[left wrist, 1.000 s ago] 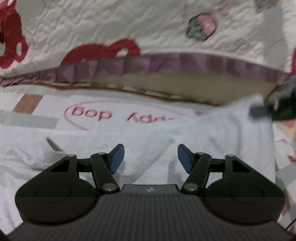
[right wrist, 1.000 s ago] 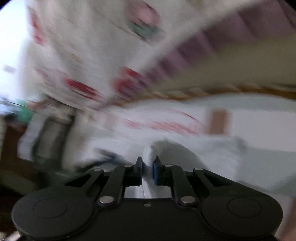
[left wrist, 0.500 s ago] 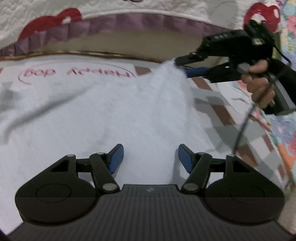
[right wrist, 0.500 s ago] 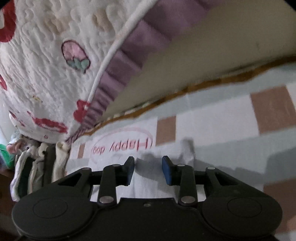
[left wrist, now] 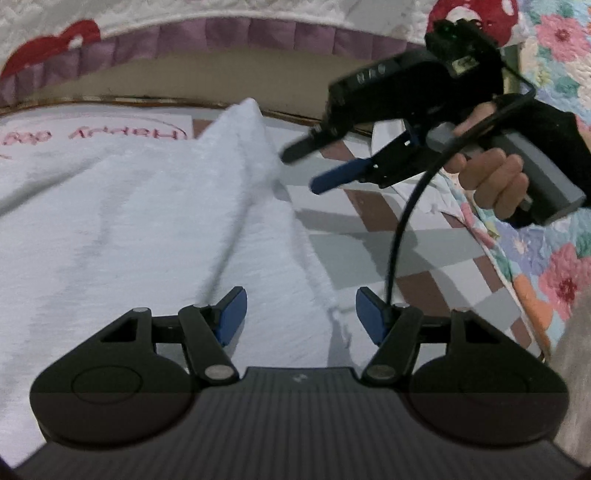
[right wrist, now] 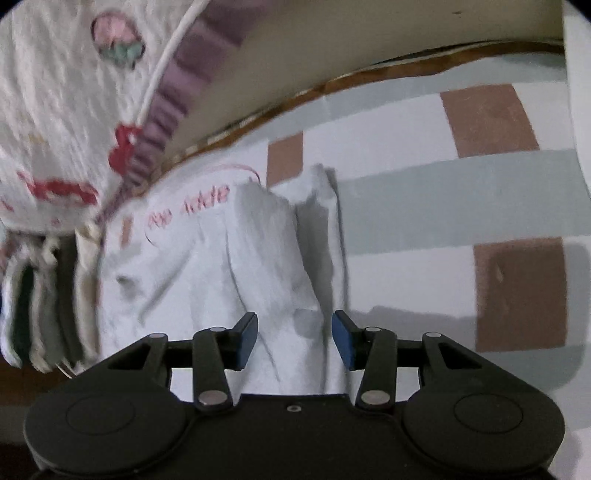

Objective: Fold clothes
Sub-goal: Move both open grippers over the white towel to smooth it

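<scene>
A white fluffy garment (left wrist: 140, 229) lies spread on the checked sheet (left wrist: 399, 236), with a raised fold running to a peaked corner at the far side. My left gripper (left wrist: 297, 314) is open just above the garment's near right edge, nothing between its blue pads. The right gripper (left wrist: 310, 170), held by a hand (left wrist: 487, 177), hovers open just right of the peaked corner. In the right wrist view the garment (right wrist: 229, 266) lies bunched in ridges under the open right gripper (right wrist: 294, 338).
A quilted white cover (left wrist: 258, 14) with red prints and a purple ruffle hangs along the far side. A floral quilt (left wrist: 554, 266) borders the sheet on the right. A stack of folded clothes (right wrist: 40, 302) stands at the left in the right wrist view.
The right gripper let go of the garment's corner, opened and pulled back to the right. The corner now rests as a peak. My left gripper shifted right along the garment's edge, still open.
</scene>
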Available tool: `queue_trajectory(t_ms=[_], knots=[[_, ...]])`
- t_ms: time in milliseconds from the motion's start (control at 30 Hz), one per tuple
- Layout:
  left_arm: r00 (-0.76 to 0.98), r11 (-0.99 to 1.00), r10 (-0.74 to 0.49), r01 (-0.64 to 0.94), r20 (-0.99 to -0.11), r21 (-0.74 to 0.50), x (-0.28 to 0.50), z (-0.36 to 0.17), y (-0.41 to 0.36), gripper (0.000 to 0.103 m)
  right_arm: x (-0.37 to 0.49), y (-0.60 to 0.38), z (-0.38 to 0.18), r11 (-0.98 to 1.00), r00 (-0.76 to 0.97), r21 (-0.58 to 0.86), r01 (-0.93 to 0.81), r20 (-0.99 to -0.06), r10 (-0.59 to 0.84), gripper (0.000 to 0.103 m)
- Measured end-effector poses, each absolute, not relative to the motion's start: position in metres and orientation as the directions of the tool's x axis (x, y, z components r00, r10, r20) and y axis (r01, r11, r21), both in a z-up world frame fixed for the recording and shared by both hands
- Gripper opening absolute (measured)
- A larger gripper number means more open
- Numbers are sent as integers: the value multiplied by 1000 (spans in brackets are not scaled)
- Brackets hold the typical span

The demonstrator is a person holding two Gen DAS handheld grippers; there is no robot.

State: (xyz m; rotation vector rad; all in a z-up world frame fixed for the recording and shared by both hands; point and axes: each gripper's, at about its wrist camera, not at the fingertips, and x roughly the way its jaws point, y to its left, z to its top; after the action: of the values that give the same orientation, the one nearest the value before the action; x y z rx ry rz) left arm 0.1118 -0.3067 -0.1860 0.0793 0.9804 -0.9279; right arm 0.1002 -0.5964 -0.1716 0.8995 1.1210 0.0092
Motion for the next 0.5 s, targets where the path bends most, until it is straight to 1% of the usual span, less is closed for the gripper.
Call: queue_trajectory(t_ms=[100,233,300,367,433,467,500], knots=[[225,641,-621,697,-751,-322,106,-186,-320,65,105,-598,-180,604,481,678,419,-730,486,50],[220,634,-600,717,-769,-290,100,-189,-331,65,113,-587,-184,642,448,657,396,-748,489,50],[201,603,-589,755,-783,-259,97,-192,-339,72,117,-584,-187,656,440,653,380,-751,493,50],[198,598,-578,763,-792,-245,98,-193,-342,71,120,-584,-186,675,447,637,373,-761,471,50],[213,610,-566,758,-797,-231,99,-191,-341,61,123,-585,-184,695,463,618,368,-770,439,50],[230,617,-552,759,-802,-207,98,-190,-341,39,124,-585,-181,700,480,620,355,-763,432,50],[248,619,-539,765,-805,-179,95,-188,-339,18,125,-585,-179,705,497,622,342,-756,426,50]])
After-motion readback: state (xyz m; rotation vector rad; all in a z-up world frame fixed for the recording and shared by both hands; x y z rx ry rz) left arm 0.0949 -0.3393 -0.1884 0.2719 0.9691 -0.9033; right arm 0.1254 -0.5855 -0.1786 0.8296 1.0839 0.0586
